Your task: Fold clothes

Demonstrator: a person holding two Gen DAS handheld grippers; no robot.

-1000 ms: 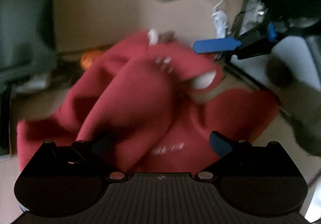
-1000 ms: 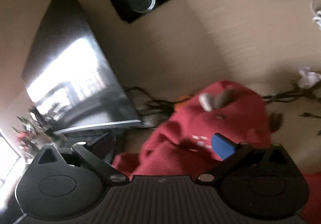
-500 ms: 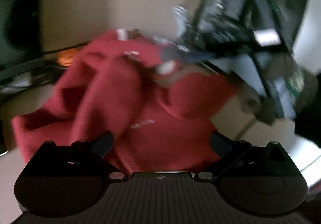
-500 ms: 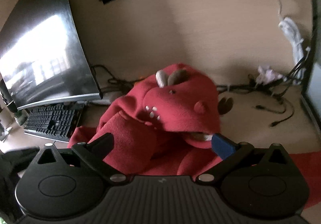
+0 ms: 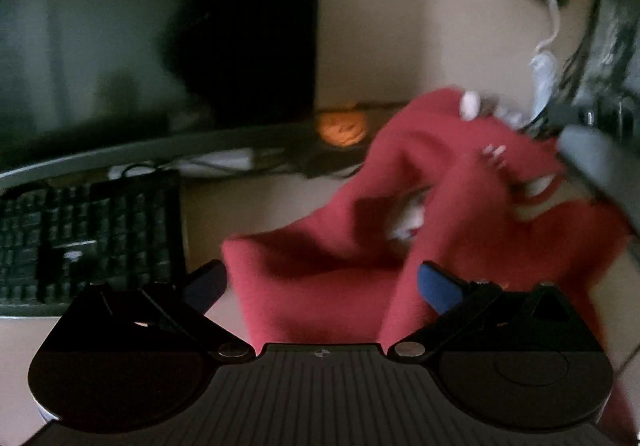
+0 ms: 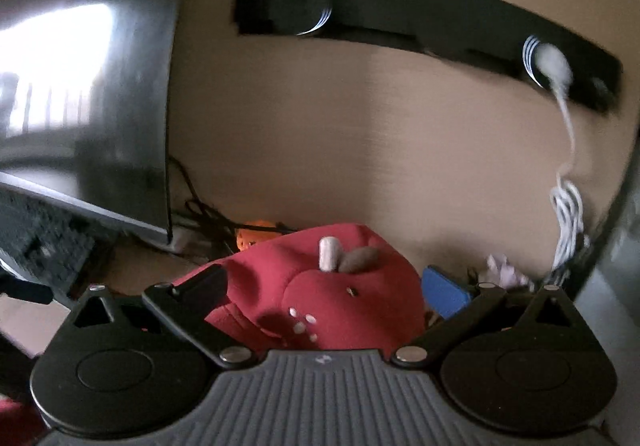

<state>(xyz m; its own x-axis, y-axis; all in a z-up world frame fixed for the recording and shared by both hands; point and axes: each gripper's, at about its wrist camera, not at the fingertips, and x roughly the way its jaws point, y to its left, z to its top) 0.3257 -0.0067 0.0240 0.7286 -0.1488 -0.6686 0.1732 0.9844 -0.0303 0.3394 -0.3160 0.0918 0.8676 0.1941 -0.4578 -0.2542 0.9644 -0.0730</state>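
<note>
**Both grippers spread wide over a crumpled red fleece garment**

The left gripper (image 5: 322,282) has its two fingers set far apart, the dark left finger (image 5: 206,282) at the garment's near edge and the blue-padded right finger (image 5: 438,286) over the cloth. Between them lies the red fleece garment with a hood and small white and brown trimmings (image 5: 420,206), bunched up in a heap on the pale wooden desk (image 5: 208,206). Whether either finger touches the fabric cannot be told, as the view is blurred; nothing is clamped between them.

The right gripper (image 6: 324,286) is likewise spread wide, and the hood of the garment (image 6: 320,298) shows in the gap between the black finger (image 6: 204,282) and the blue pad (image 6: 442,296). The fingers flank the hood without closing on it.

The garment sits right of a black keyboard (image 5: 88,238) and in front of a dark curved monitor (image 5: 160,26). A small orange object (image 5: 342,126) lies just behind the cloth, against the beige wall (image 6: 360,146). A coiled white cable (image 6: 568,214) hangs from a black wall-mounted strip (image 6: 420,18) on the right.
</note>
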